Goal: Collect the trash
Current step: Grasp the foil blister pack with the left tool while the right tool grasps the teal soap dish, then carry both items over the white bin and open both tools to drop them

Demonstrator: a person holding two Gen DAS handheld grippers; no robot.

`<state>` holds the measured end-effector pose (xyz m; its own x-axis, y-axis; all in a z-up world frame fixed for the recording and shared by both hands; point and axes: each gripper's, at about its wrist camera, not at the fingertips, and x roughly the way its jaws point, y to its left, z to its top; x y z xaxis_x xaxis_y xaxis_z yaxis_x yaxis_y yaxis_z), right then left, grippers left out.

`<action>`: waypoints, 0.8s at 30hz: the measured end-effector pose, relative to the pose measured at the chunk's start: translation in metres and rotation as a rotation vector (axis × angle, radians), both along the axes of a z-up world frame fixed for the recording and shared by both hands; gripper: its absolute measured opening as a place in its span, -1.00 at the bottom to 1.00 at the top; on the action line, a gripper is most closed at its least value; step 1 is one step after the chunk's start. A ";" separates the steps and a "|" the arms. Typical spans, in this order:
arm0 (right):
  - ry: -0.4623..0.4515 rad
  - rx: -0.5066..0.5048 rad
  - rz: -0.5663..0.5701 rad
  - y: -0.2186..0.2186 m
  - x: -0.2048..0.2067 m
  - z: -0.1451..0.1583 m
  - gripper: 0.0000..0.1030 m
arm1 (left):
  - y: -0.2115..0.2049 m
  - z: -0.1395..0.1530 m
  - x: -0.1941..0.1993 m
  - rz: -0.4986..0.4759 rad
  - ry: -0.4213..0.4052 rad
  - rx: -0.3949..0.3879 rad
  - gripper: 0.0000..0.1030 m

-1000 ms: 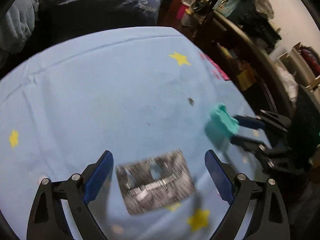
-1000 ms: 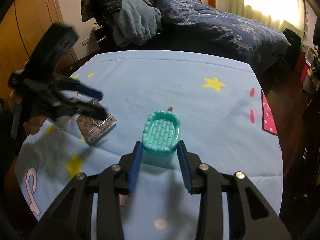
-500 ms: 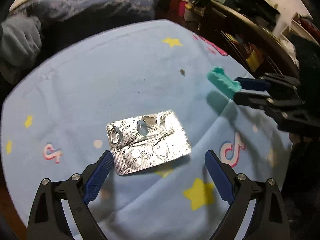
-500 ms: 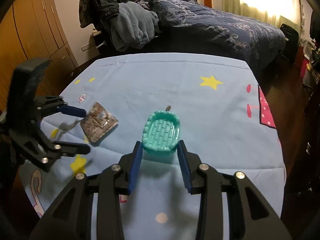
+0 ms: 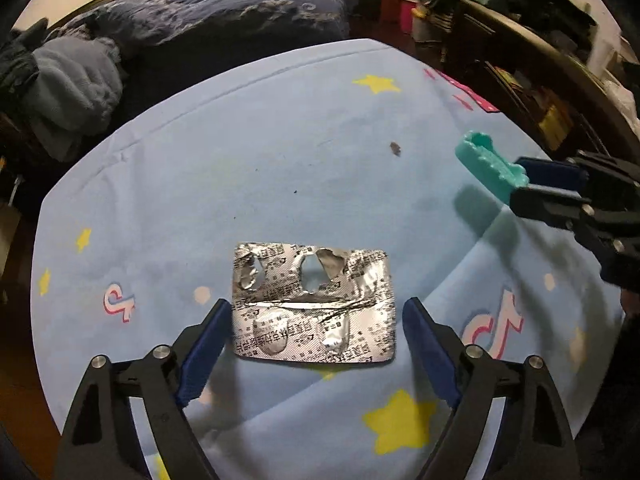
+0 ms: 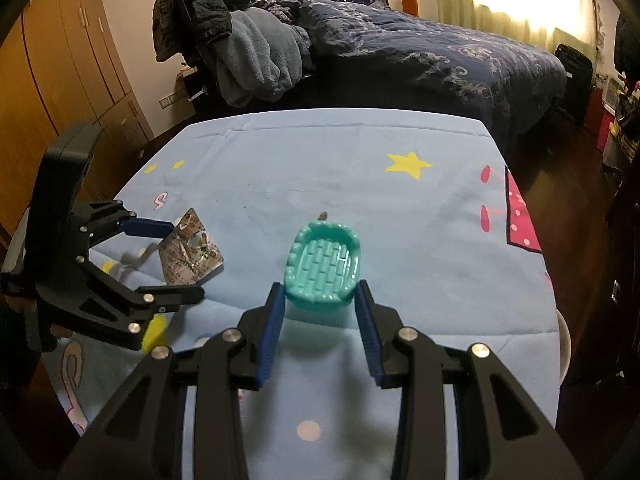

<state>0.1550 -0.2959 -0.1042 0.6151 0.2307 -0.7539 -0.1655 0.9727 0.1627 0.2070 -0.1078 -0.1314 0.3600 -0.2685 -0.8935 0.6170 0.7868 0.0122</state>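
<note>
Over the blue cloth (image 5: 280,168): we hold both grippers above a table covered in star-printed fabric.
Left gripper (image 5: 316,344): we have just been narrowing its jaws, which still stand wide; the pads flank the blister pack without pressing it.
Blister pack (image 5: 314,304): silver foil, crumpled and torn open at two pockets, lying on the cloth between our left pads. From the right wrist view (image 6: 192,254) one corner seems lifted, though we cannot tell for sure.
Change: a second ago the pack was a blurred patch low in our left view; now it reads sharp and sits squarely between the pads.
Right gripper (image 6: 322,312): clamped on the teal tray (image 6: 324,266), held above the cloth; it looks the same as before.
Brown speck (image 5: 395,149): a small scrap on the cloth beyond the tray; too small for us to identify.
Hidden: the tray's near end is covered by our right pads; our hands are out of both views.
</note>
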 end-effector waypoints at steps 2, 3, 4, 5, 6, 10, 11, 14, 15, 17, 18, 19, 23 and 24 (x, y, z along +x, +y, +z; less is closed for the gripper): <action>0.000 0.001 0.002 0.000 0.000 0.000 -0.29 | -0.001 0.000 0.003 0.018 -0.004 -0.002 0.56; -0.001 0.000 0.004 0.000 -0.001 0.001 -0.29 | 0.000 0.000 0.004 0.021 -0.003 0.001 0.56; -0.003 0.001 0.005 0.000 -0.001 0.001 -0.29 | -0.001 0.000 0.003 0.019 -0.005 0.004 0.55; -0.004 0.002 0.005 0.001 -0.001 0.001 -0.29 | -0.001 0.000 0.003 0.015 -0.005 0.002 0.55; -0.006 0.003 0.004 0.001 -0.002 0.001 -0.29 | -0.001 0.000 0.003 0.013 -0.002 -0.003 0.55; -0.014 0.009 -0.005 -0.005 -0.004 0.003 -0.29 | 0.003 0.008 0.000 0.033 -0.010 -0.047 0.55; -0.017 0.010 -0.010 -0.007 -0.004 0.003 -0.29 | 0.003 0.011 0.000 0.034 -0.014 -0.056 0.55; -0.032 0.019 -0.028 -0.017 -0.009 0.008 -0.29 | -0.003 0.023 -0.001 0.029 -0.033 -0.080 0.55; -0.042 0.022 -0.039 -0.022 -0.011 0.011 -0.29 | -0.008 0.031 0.000 0.022 -0.036 -0.100 0.55; -0.058 0.024 -0.059 -0.032 -0.014 0.017 -0.29 | -0.017 0.039 0.001 0.008 -0.040 -0.124 0.55; -0.068 0.024 -0.073 -0.040 -0.016 0.021 -0.29 | -0.025 0.045 0.002 -0.002 -0.045 -0.136 0.55; -0.076 0.022 -0.084 -0.047 -0.018 0.024 -0.29 | -0.034 0.050 0.004 -0.013 -0.051 -0.143 0.55; -0.104 0.021 -0.151 -0.086 -0.023 0.033 -0.29 | -0.078 0.069 0.005 -0.067 -0.078 -0.162 0.55; -0.109 0.021 -0.177 -0.100 -0.025 0.035 -0.29 | -0.092 0.073 0.006 -0.086 -0.078 -0.170 0.55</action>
<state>0.1301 -0.3961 -0.0693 0.7254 0.1267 -0.6765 -0.0100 0.9848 0.1736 0.2134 -0.1998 -0.0580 0.3961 -0.4458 -0.8028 0.6843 0.7263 -0.0657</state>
